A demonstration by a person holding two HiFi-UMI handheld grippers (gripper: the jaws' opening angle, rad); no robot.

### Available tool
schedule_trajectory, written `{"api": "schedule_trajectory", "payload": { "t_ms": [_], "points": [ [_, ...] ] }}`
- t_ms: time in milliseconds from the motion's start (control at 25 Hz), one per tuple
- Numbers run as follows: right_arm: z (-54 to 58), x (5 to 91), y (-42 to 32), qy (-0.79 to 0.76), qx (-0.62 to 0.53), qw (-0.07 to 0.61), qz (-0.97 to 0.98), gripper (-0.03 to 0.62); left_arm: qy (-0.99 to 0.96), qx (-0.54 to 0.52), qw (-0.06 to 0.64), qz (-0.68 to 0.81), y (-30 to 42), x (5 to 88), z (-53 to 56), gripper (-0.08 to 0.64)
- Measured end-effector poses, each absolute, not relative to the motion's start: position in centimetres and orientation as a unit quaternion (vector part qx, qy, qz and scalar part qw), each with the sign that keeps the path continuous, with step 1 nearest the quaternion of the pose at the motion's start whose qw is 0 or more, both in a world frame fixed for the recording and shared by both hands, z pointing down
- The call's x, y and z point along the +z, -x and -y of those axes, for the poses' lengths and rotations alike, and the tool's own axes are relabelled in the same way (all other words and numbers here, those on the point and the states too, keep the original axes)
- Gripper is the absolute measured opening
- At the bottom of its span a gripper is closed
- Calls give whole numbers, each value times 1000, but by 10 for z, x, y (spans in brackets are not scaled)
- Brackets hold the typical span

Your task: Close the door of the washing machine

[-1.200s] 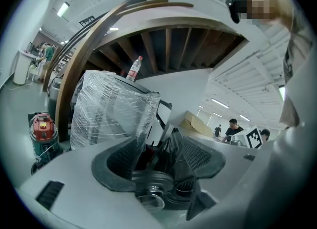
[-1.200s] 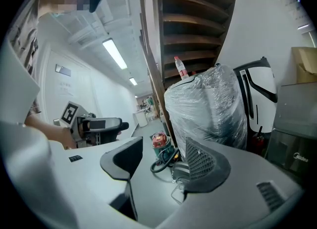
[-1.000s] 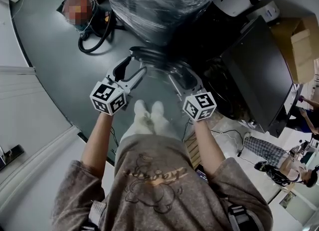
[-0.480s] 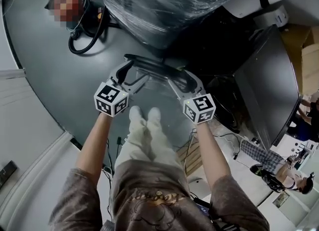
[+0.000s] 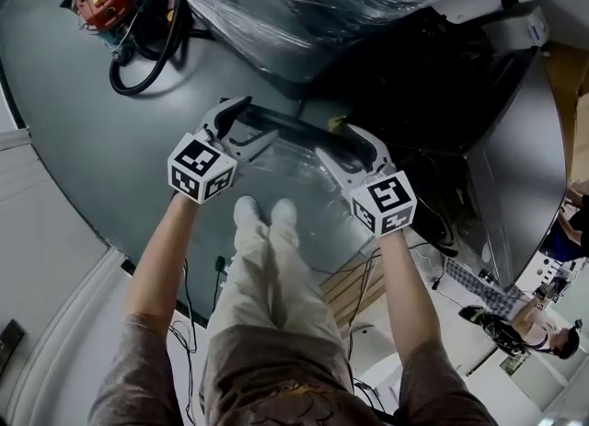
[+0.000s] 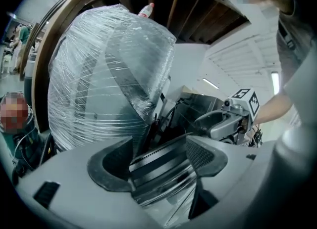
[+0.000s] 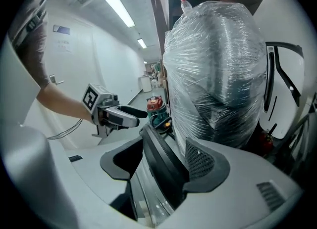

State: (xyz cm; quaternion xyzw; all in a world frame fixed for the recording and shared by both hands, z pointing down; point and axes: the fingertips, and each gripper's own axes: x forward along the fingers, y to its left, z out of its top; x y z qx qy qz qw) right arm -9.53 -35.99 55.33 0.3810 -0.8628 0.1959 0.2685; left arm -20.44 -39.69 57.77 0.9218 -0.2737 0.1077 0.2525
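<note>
Head view: astride rim of dark round glass washing-machine door (image 5: pixel 294 127), left claw (image 5: pixel 253 120) opening, right claw (image 5: pixel 339 143) wide, likely set to push shut

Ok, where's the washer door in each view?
Head view: door at centre, a dark curved rim just below the wrapped bulk.
Left gripper view: door at bottom centre, between the opening jaws; wrapped bulk upper left.
Right gripper view: door at bottom centre, between the jaws; wrapped bulk upper right.
Shared landmark: the wrapped bulk.
</note>
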Motion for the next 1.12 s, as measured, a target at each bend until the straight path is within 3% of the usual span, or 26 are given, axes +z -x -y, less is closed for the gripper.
{"api": "schedule_trajectory", "payload": {
  "t_ms": [240,440,800,1120],
  "points": [
    [364,566,93,-379,196,289,857,233,-925,111,261,255,200,602,401,311],
    [363,566,92,-382,186,300,854,186,-927,115,258,245,202,603,398,311],
    [355,569,96,-384,186,299,853,179,-921,125,273,247,212,605,384,308],
    [337,570,96,-347,186,304,868,181,-909,127,291,271,218,607,357,260]
  ]
}}
